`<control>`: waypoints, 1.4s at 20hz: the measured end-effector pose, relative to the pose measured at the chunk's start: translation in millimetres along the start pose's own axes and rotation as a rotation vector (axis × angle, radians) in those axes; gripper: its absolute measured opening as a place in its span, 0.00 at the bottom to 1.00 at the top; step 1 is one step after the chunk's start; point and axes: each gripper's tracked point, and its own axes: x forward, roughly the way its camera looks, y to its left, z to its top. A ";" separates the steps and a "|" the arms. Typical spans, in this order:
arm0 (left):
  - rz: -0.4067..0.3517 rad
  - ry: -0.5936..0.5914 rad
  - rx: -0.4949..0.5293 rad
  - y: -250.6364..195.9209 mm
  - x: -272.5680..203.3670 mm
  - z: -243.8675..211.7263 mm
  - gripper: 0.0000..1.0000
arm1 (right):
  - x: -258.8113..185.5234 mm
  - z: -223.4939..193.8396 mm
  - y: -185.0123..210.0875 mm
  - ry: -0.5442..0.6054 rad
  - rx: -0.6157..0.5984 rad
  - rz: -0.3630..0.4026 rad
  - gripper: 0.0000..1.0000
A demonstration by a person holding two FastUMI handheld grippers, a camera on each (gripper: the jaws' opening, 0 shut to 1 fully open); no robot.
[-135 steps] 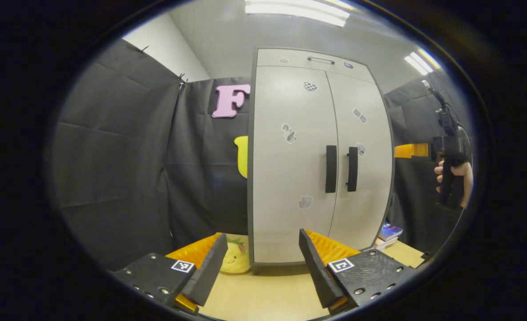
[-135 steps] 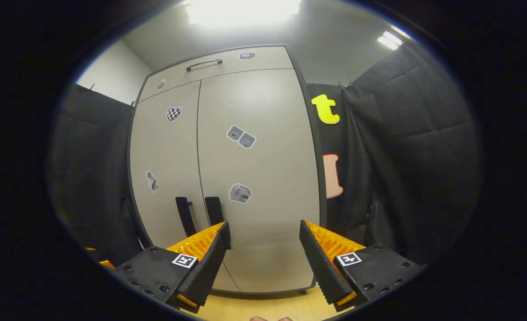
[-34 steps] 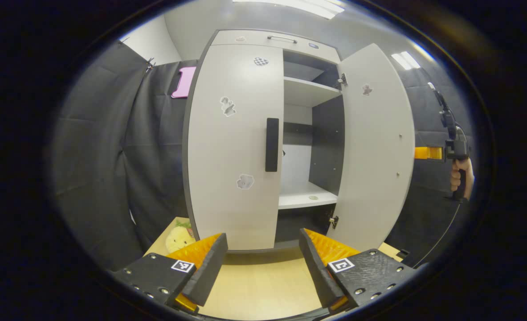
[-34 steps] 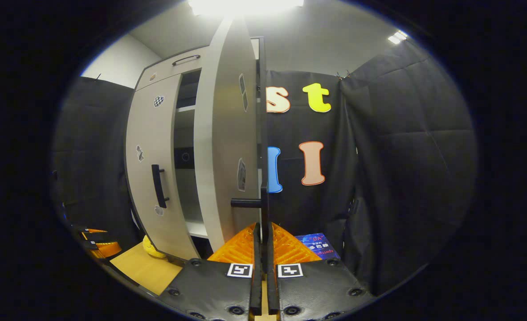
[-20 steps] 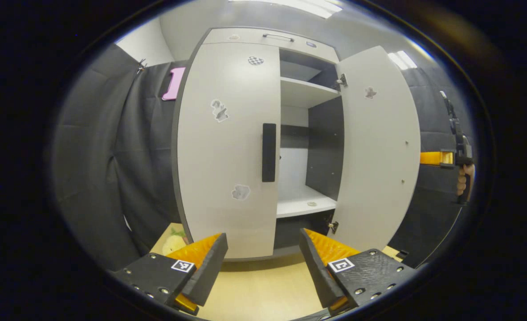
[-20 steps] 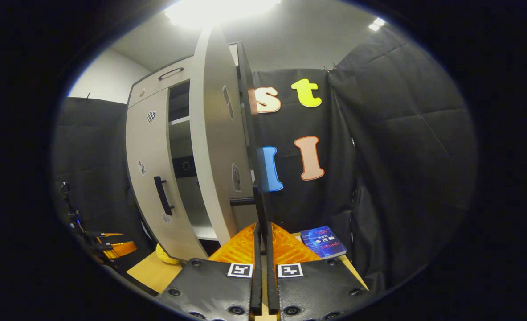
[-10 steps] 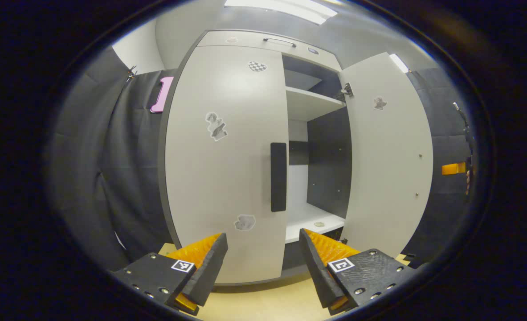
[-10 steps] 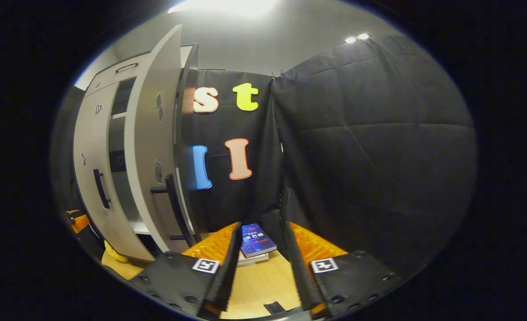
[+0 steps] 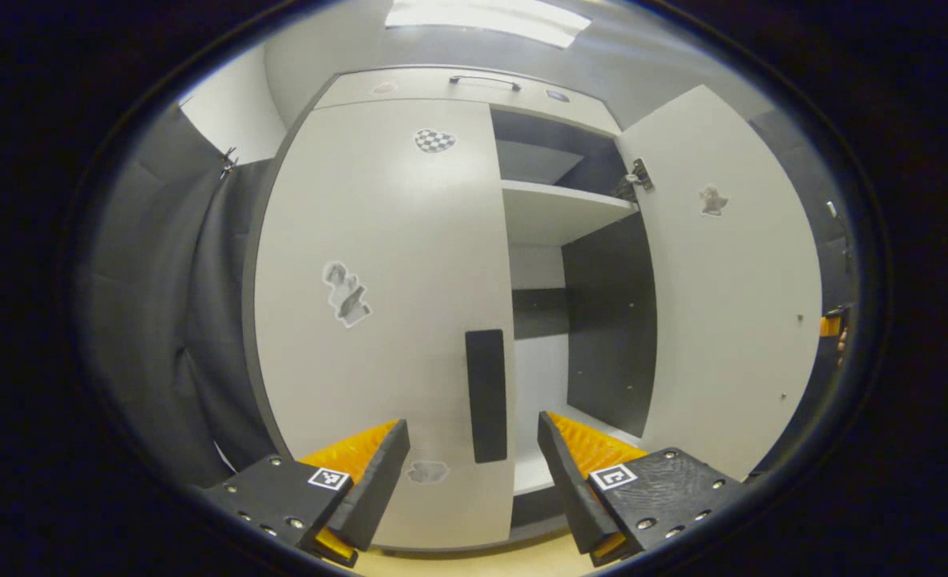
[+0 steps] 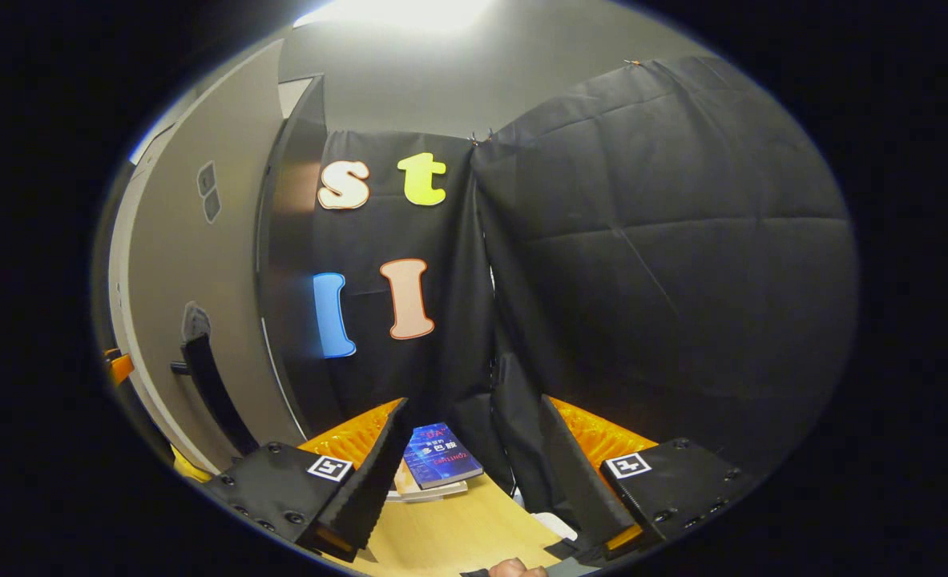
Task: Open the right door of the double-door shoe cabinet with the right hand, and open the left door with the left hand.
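The pale shoe cabinet is close in the left gripper view. Its left door (image 9: 377,320) is closed, and the black upright handle (image 9: 486,395) stands just beyond my left gripper (image 9: 474,473), lined up with the gap between its fingers. That gripper is open and holds nothing. The right door (image 9: 730,304) is swung wide, baring the shelves (image 9: 558,210). In the right gripper view that same open right door (image 10: 185,264) and its black handle (image 10: 213,393) lie off to the left. My right gripper (image 10: 474,473) is open, apart from the handle, facing the cloth wall.
A blue book (image 10: 441,465) lies on the wooden table (image 10: 441,537) by the cloth wall, just past the right gripper's fingers. A bit of a yellow plush toy (image 10: 183,466) shows under the open door. The other gripper (image 9: 830,324) peeks past the right door's edge.
The right gripper has let go of the right door's handle, opened and turned right towards the wall. The left gripper has moved in close to the left door's handle.
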 end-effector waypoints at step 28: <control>0.242 0.057 -0.037 -3.6 71.0 -4.3 0.22 | 136.5 -33.6 -6.5 0.059 0.068 0.228 0.97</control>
